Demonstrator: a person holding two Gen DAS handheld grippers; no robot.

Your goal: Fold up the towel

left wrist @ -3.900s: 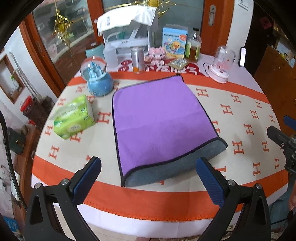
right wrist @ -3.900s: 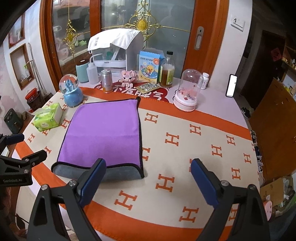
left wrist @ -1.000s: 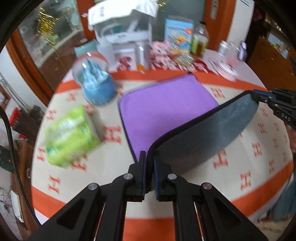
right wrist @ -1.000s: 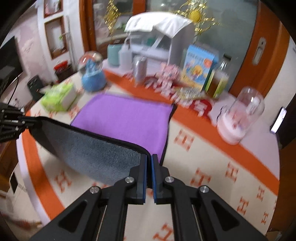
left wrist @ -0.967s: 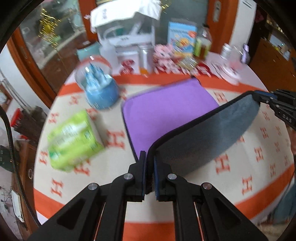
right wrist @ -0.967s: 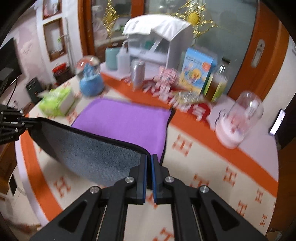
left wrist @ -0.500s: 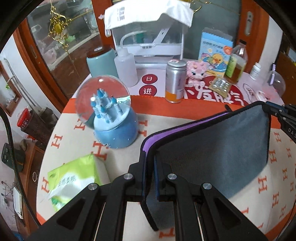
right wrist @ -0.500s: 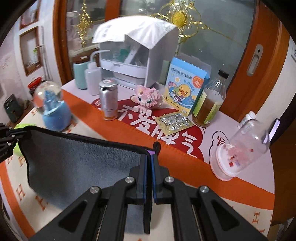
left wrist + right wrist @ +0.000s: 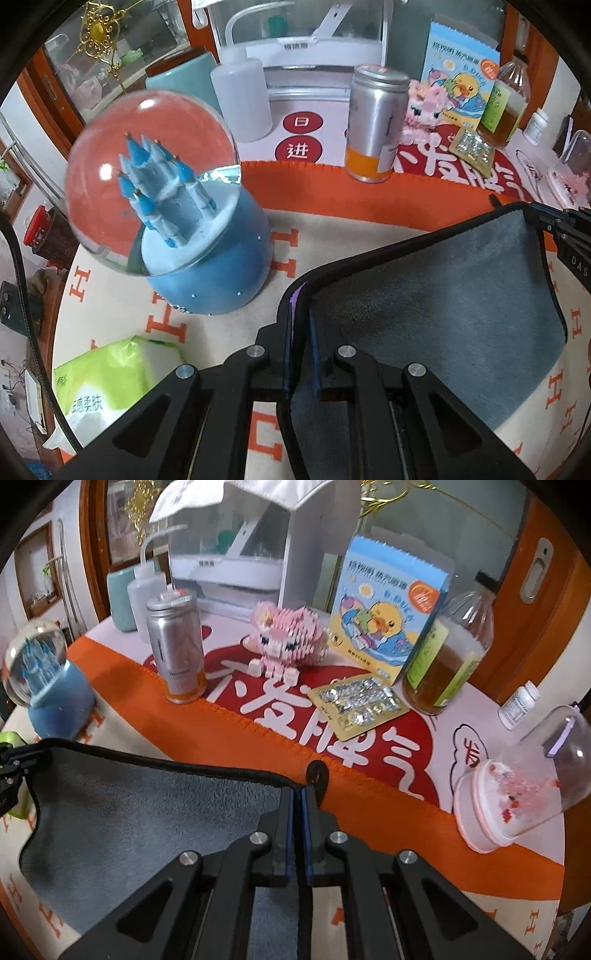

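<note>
The towel [image 9: 436, 306] is grey on the side facing me, purple on the other, with black edging. My left gripper [image 9: 299, 314] is shut on its left corner. My right gripper [image 9: 297, 801] is shut on its right corner; it also shows in the left wrist view [image 9: 546, 218] at the far right. The towel [image 9: 140, 812] hangs stretched between both grippers above the far part of the table, its lower part draping down onto the tablecloth. A small black loop [image 9: 317, 771] sticks out by the right corner.
A blue snow globe [image 9: 177, 218] stands close left of the towel. A silver can [image 9: 177, 646], pink block toy [image 9: 288, 631], blister pack [image 9: 358, 701], duck box [image 9: 388, 602], bottle [image 9: 447, 653] and a clear dome [image 9: 524, 775] stand behind. A green tissue pack [image 9: 110, 380] lies near left.
Both grippers have carried the towel's near edge up and forward towards the far side of the table. The purple side is now hidden behind the grey side.
</note>
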